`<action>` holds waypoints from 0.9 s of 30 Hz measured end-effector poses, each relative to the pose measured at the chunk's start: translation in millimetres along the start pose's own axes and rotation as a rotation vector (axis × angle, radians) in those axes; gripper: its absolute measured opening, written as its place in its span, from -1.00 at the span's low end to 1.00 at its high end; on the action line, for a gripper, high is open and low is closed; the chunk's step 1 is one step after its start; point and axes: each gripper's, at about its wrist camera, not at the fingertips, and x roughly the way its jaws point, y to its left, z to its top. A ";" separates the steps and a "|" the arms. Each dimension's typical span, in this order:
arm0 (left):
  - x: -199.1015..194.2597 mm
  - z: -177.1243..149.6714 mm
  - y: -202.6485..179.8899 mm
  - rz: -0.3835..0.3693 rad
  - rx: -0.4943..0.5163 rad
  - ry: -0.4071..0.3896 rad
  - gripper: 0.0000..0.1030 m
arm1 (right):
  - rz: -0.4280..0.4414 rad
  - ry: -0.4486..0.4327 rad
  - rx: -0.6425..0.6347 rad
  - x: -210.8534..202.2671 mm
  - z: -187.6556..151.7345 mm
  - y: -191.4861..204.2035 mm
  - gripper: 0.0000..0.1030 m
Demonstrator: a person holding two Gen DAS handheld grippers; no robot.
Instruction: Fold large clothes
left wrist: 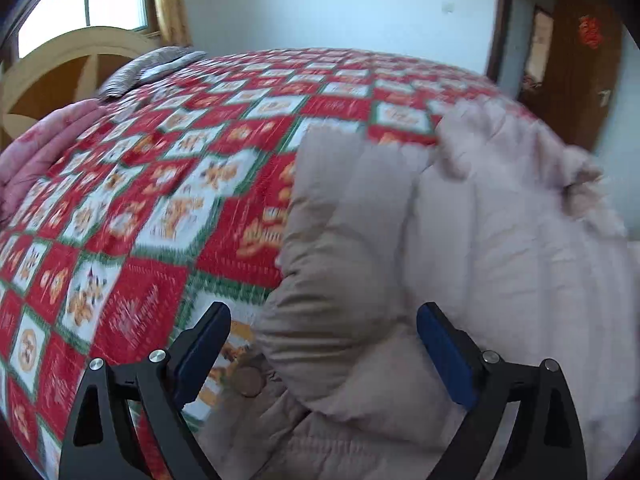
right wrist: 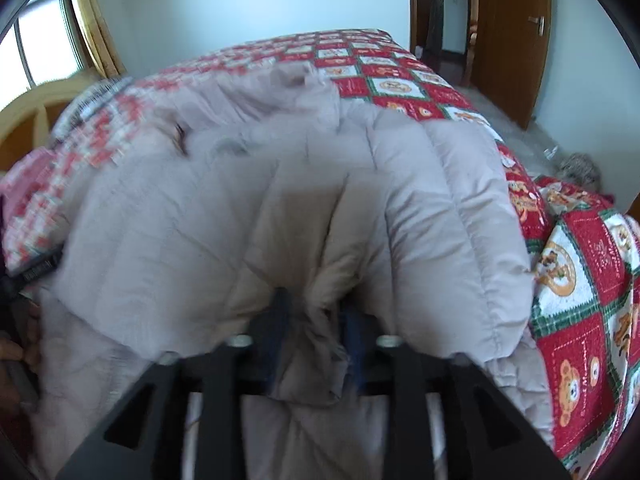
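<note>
A large pale beige padded coat lies on the bed, bunched and partly folded over; it also fills the right wrist view. My left gripper is open, its blue-padded fingers wide apart around a puffy fold of the coat, with a round button near the left finger. My right gripper is shut on a pinched fold of the coat's fabric. The view is motion-blurred.
The bed is covered by a red, white and green patchwork quilt. A pink folded blanket and striped pillow lie by the wooden headboard. A wooden door stands beyond the bed.
</note>
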 end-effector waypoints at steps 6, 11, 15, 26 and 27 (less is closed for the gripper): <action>-47.6 69.9 -1.4 -0.167 -0.046 -0.187 0.85 | 0.045 -0.108 -0.005 -5.1 71.1 -6.3 0.46; 9.2 116.7 -33.5 -0.210 0.025 -0.072 0.85 | 0.045 -0.006 0.043 55.7 106.6 -16.4 0.28; 53.7 122.7 -51.6 -0.297 -0.017 0.051 0.85 | 0.064 0.089 0.057 93.0 112.1 -21.6 0.27; 91.8 109.7 -89.3 -0.502 -0.046 0.286 -0.27 | 0.155 0.197 -0.094 113.9 129.6 8.6 -0.80; 91.2 112.8 -90.7 -0.507 -0.048 0.285 -0.43 | 0.169 0.188 -0.085 114.2 134.4 10.1 -0.81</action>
